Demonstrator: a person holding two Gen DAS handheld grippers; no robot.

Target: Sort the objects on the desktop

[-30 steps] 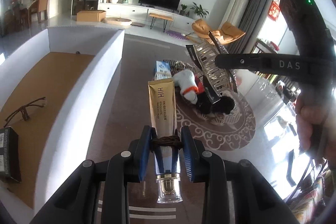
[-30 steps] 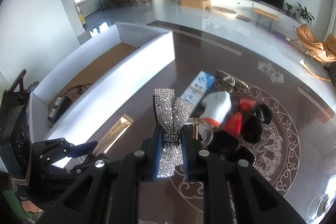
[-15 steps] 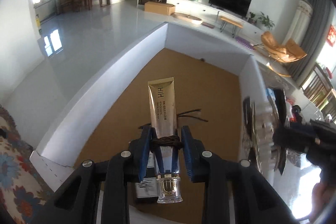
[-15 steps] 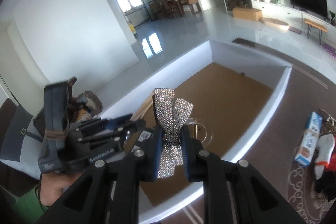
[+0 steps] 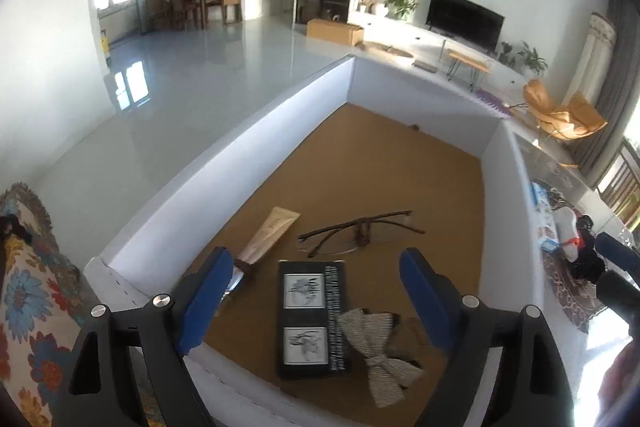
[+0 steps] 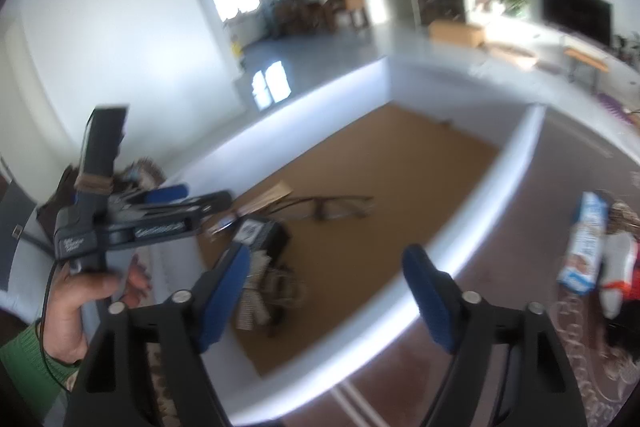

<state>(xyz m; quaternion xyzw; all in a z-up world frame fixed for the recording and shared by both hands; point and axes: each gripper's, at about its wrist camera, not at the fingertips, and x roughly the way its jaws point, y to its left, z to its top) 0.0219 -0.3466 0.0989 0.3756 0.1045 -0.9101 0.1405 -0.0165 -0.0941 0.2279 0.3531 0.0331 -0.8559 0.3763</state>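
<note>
A white-walled box [image 5: 240, 151] with a brown floor lies below both grippers. In it lie the gold cosmetic tube [image 5: 274, 231], thin-framed glasses [image 5: 360, 233], a black flat pack [image 5: 312, 319] and the rhinestone bow [image 5: 380, 343]. My left gripper [image 5: 314, 301] hangs over the near end of the box, its jaws opening with nothing between them. My right gripper [image 6: 328, 291] is over the box's near wall [image 6: 440, 247], its jaws also opening and empty. The blurred bow [image 6: 256, 303] lies just past its left finger. The left gripper [image 6: 204, 197] appears there, held in a hand.
On the patterned dark tabletop to the right of the box lie a blue-and-white pack [image 6: 586, 243], a white-and-red item [image 6: 620, 267] and black items [image 5: 584, 263]. A flowered cushion [image 5: 28, 307] lies to the left of the box.
Both grippers swung left from the tabletop to over the box. Both jaws have opened; the gold tube and the bow have left them and now lie on the box floor.
</note>
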